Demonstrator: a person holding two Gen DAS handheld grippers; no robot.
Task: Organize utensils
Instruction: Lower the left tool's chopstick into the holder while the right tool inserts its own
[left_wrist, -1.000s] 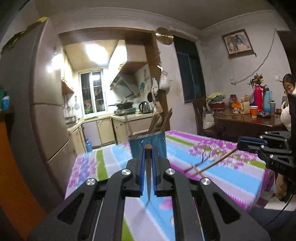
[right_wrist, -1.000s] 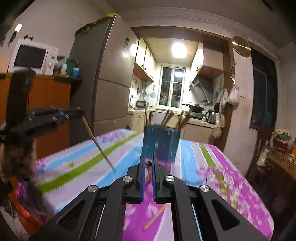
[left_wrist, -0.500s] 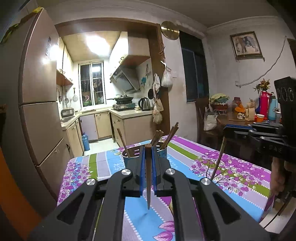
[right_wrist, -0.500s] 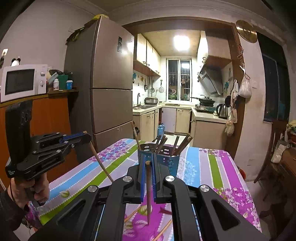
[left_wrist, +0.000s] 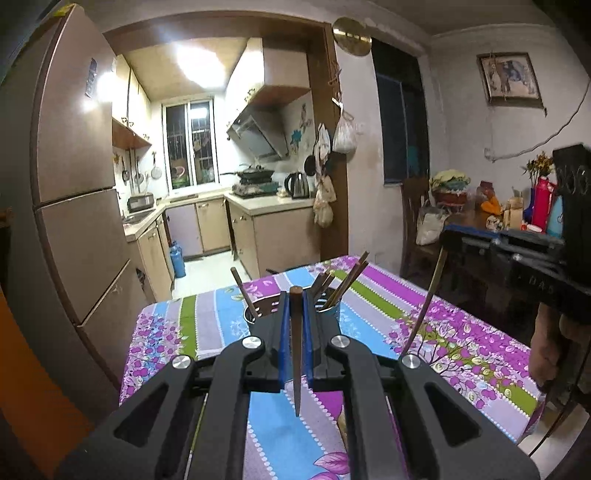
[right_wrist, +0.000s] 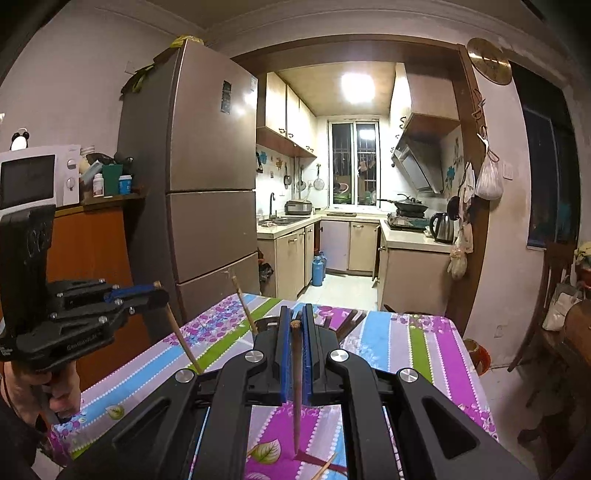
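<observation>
My left gripper (left_wrist: 295, 301) is shut on a brown chopstick (left_wrist: 296, 354) that hangs point down between the blue pads. Just beyond it stands a blue utensil holder (left_wrist: 330, 314) with several chopsticks sticking out. My right gripper (right_wrist: 295, 317) is shut on another brown chopstick (right_wrist: 296, 387), also point down; the holder is almost hidden behind its fingers. Each gripper shows in the other view: the right one (left_wrist: 448, 236) at the right with its chopstick (left_wrist: 424, 306), the left one (right_wrist: 157, 293) at the left with its chopstick (right_wrist: 181, 338). Both are raised above the table.
The table has a striped floral cloth (left_wrist: 388, 306). A loose chopstick (right_wrist: 327, 467) lies on the cloth near the front. A tall fridge (right_wrist: 207, 192) stands at the left, a wooden chair (left_wrist: 417, 221) and cluttered side table (left_wrist: 491, 221) at the right. The kitchen lies behind.
Both grippers have risen and tilted up with their chopsticks. The holder now sits lower and closer behind the fingertips in both views.
</observation>
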